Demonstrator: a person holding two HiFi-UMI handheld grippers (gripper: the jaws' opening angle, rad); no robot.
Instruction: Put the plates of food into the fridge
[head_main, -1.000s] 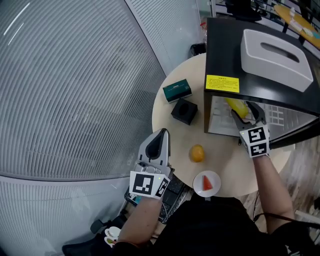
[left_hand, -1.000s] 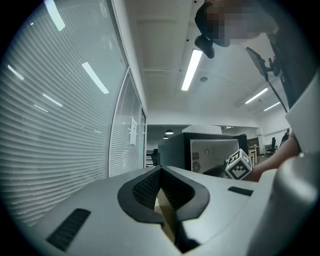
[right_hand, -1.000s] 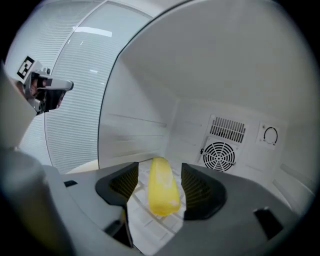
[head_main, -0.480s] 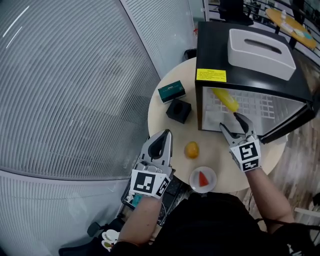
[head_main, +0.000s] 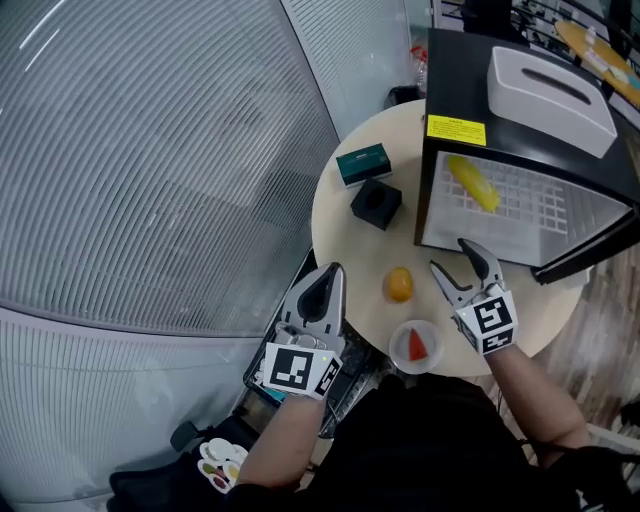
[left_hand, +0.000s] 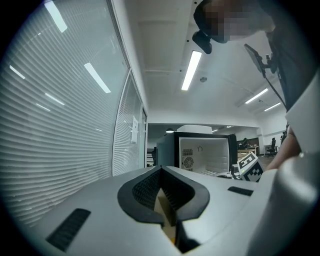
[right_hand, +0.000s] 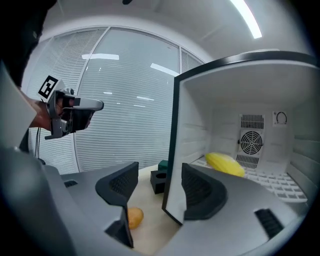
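Only one plate (head_main: 398, 338), carrying a red wedge of food, shows. It sits at the near edge of the round table (head_main: 345, 225), just beside the right gripper (head_main: 450, 256), whose jaws stand well apart and hold nothing. At the table's left edge the left gripper (head_main: 330, 272) has its jaws pressed together, empty; beyond lie one orange fruit (head_main: 399, 284), one black block (head_main: 376, 203), one green box (head_main: 363, 164) and one open fridge (head_main: 470, 70) with a single yellow item (head_main: 474, 183) on its rack.
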